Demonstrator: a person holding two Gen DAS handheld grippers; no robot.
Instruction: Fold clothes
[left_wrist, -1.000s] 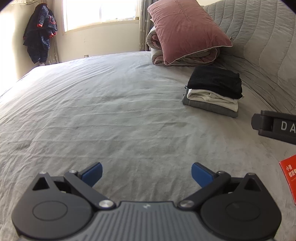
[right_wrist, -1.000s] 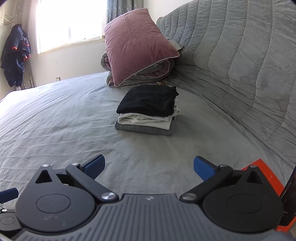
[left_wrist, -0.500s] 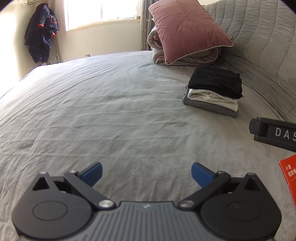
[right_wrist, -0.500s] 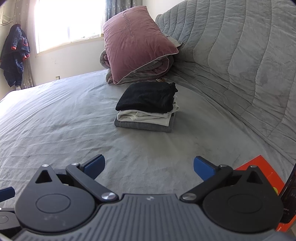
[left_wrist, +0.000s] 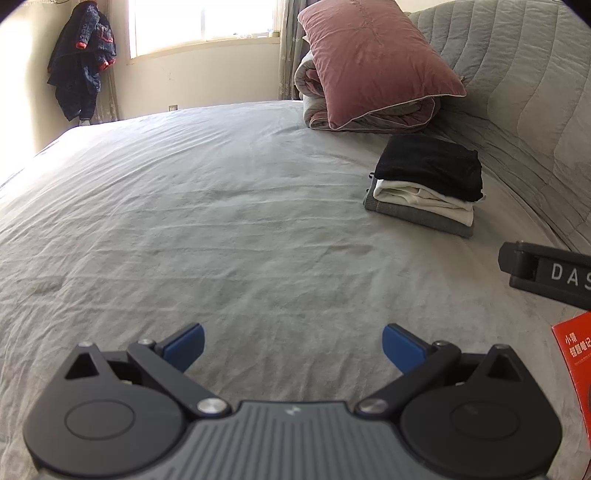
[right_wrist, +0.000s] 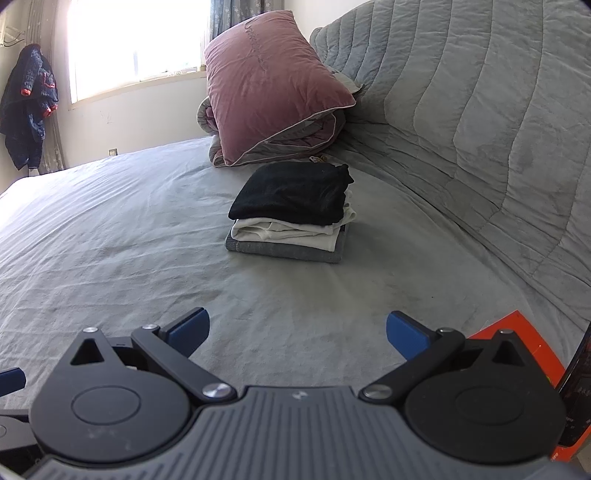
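A stack of folded clothes (left_wrist: 424, 188) (right_wrist: 291, 214) lies on the grey bed sheet (left_wrist: 221, 206) (right_wrist: 110, 229): black on top, cream in the middle, grey at the bottom. My left gripper (left_wrist: 293, 341) hovers low over the sheet, open, nothing between its blue pads; the stack is far ahead to its right. My right gripper (right_wrist: 297, 332) is also open and empty, with the stack straight ahead and well beyond its fingertips. Part of the right gripper's black body (left_wrist: 546, 275) shows at the left wrist view's right edge.
A pink pillow (left_wrist: 373, 59) (right_wrist: 269, 81) rests on a rolled quilt behind the stack. A grey quilted headboard (right_wrist: 480, 110) rises on the right. An orange-red booklet (left_wrist: 574, 354) (right_wrist: 517, 339) lies at the near right. A dark jacket (left_wrist: 81, 70) hangs by the window.
Both grippers drifted slightly; the stack sits a little further left and nearer in the right wrist view. Jaws stayed open.
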